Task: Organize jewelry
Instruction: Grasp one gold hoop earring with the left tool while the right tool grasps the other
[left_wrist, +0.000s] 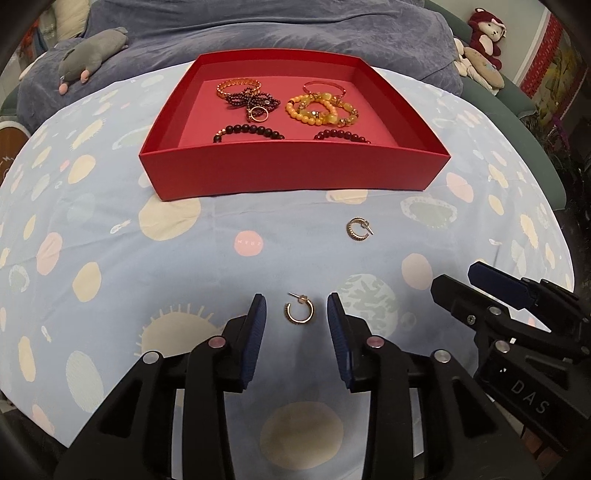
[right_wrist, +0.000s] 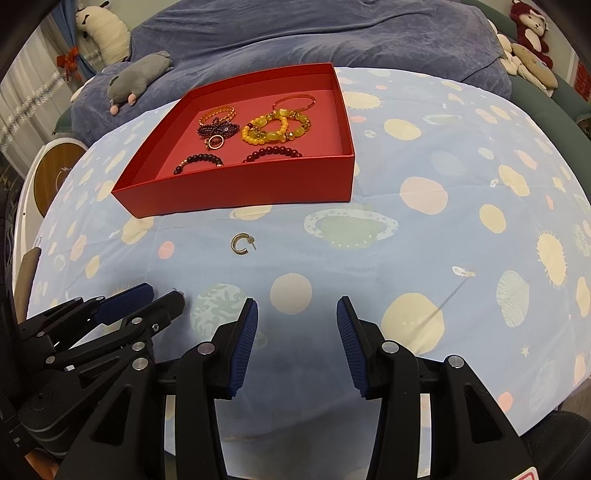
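Observation:
A red tray (left_wrist: 288, 175) (right_wrist: 236, 194) on the spotted cloth holds several bracelets, among them yellow bead bracelets (left_wrist: 321, 109) (right_wrist: 275, 129), dark bead bracelets (left_wrist: 249, 132) and a ring (left_wrist: 258, 114). A gold hoop earring (left_wrist: 299, 312) lies on the cloth between the fingers of my open left gripper (left_wrist: 296, 304), untouched. A second hoop earring (left_wrist: 357, 228) (right_wrist: 242, 243) lies nearer the tray. My right gripper (right_wrist: 297, 308) is open and empty over the cloth, right of my left gripper (right_wrist: 159, 295); it also shows in the left wrist view (left_wrist: 472, 282).
The pale blue cloth (right_wrist: 424, 240) with round patterns covers a rounded surface. A purple blanket (left_wrist: 258, 29) and a grey plush toy (left_wrist: 92, 51) lie behind the tray. More plush toys (left_wrist: 484, 40) sit at the far right.

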